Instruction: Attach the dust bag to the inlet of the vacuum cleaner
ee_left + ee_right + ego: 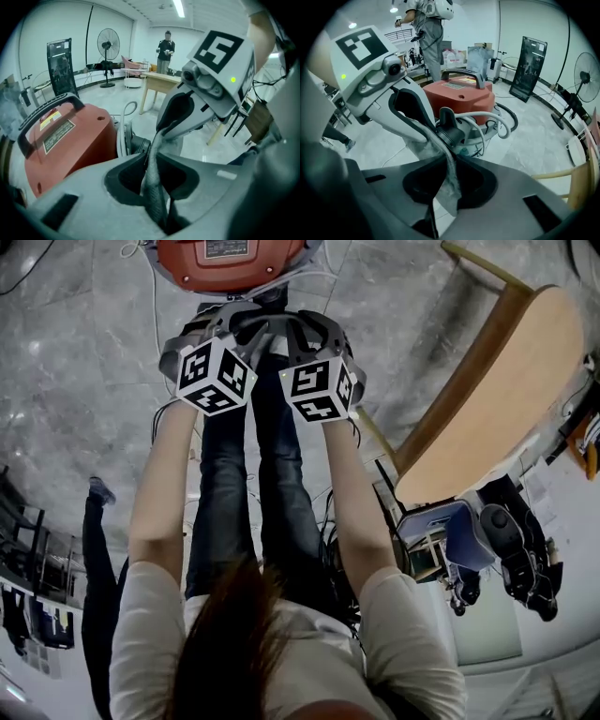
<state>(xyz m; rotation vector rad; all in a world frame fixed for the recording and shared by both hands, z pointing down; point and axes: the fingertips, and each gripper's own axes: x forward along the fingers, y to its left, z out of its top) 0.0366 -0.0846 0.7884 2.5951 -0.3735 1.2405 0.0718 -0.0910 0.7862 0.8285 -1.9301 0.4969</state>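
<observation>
The floor [66, 381] under me is grey veined stone, glossy where the lamps catch it. To my right stands a pale wooden table [497, 399], with a blue chair [466, 538] near its end. Far off on the left, a pedestal fan [108, 44] stands before the white wall [42, 28], beside a tall dark panel [59, 65] — a strip light [178, 8] glows overhead, and a person [165, 49] stands at the far end.
</observation>
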